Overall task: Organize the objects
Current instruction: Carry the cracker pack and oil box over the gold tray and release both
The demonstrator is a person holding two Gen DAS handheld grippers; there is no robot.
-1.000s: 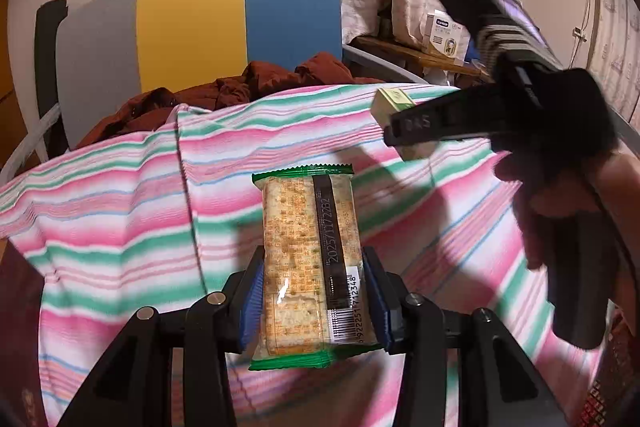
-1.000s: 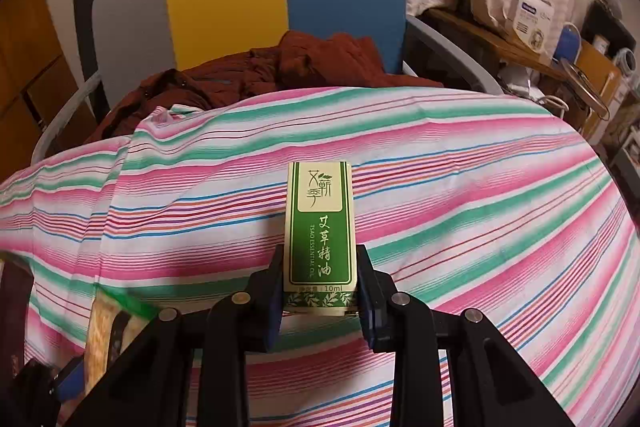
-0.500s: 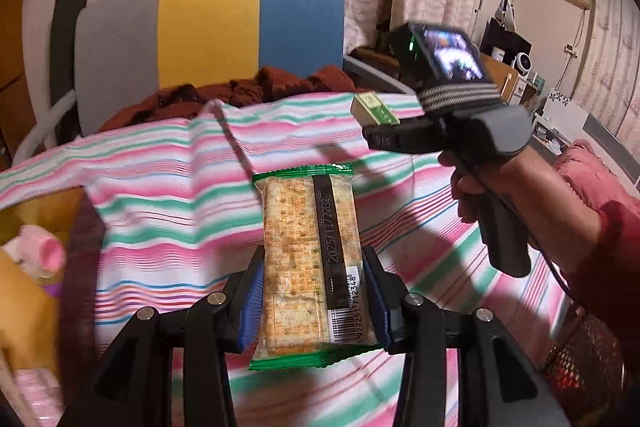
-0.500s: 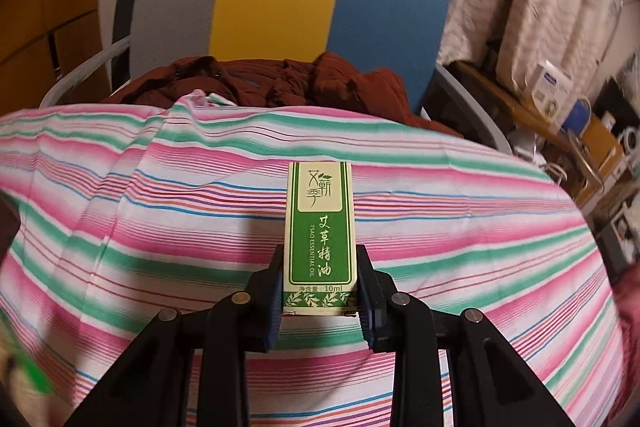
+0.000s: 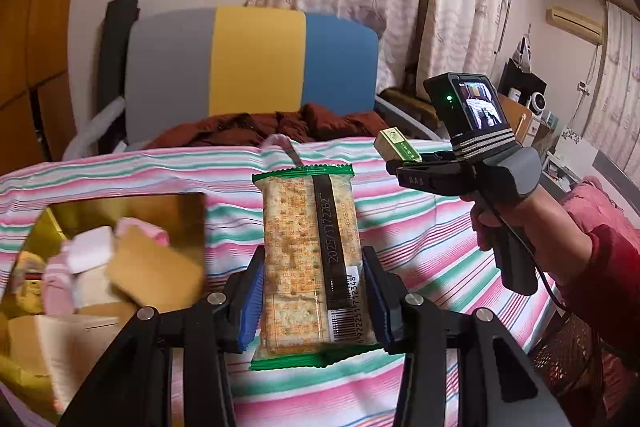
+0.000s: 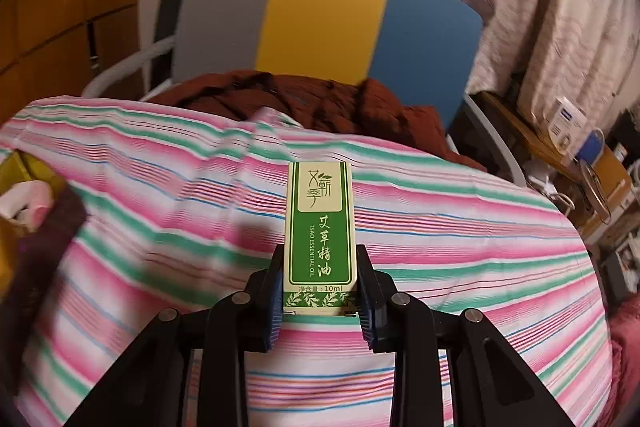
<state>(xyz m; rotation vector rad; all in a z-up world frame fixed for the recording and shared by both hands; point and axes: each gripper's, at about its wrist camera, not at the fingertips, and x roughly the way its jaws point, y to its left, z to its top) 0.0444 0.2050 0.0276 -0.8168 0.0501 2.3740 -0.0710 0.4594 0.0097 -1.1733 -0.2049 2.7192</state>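
Left tongs (image 5: 312, 301) clamp a clear, green-edged cracker packet (image 5: 308, 259); right tongs (image 6: 319, 293) clamp a slim green-and-cream essential-oil box (image 6: 319, 239).

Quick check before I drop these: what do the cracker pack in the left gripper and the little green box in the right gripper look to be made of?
Cracker pack: thin clear plastic film, glossy, with crimped green end seals; the crackers show through. Green box: most likely printed paperboard, smooth with a slight sheen, with crisp folded edges and flat faces. Its contents are hidden.
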